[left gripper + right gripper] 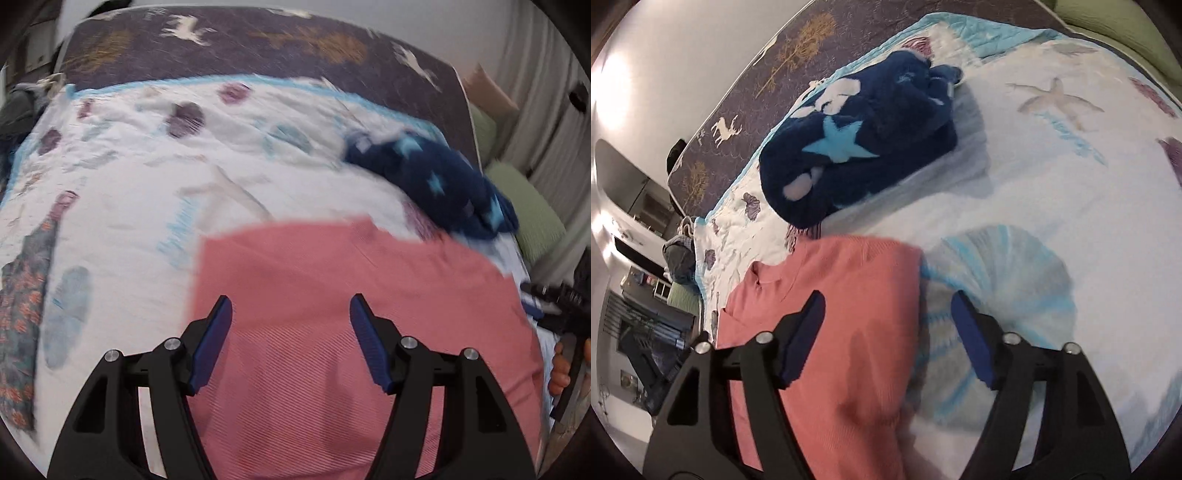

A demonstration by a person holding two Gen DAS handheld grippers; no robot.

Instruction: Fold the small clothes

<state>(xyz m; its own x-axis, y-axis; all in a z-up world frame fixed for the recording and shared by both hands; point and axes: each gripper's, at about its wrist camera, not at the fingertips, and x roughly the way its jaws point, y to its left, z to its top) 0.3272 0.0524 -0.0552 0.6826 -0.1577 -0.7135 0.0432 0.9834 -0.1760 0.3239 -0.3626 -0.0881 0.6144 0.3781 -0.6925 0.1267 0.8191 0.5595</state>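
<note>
The pink top point(351, 332) is lying partly folded at lower centre; both the left gripper point(291, 314) and right gripper point(888, 312) are hovering agape, empty. The navy fleece point(864, 147), upper centre, is looking unfolded.

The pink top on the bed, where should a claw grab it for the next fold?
Probably the straight side edge of the pink top nearest the open right claw, approached from the bare quilt side. That edge lies flat and exposed, so a finger could slide under it.

White sea-print quilt point(1052, 192) on dark deer-patterned mattress point(258, 48), pale wall point(683, 55), green cushions point(532, 206)
</note>
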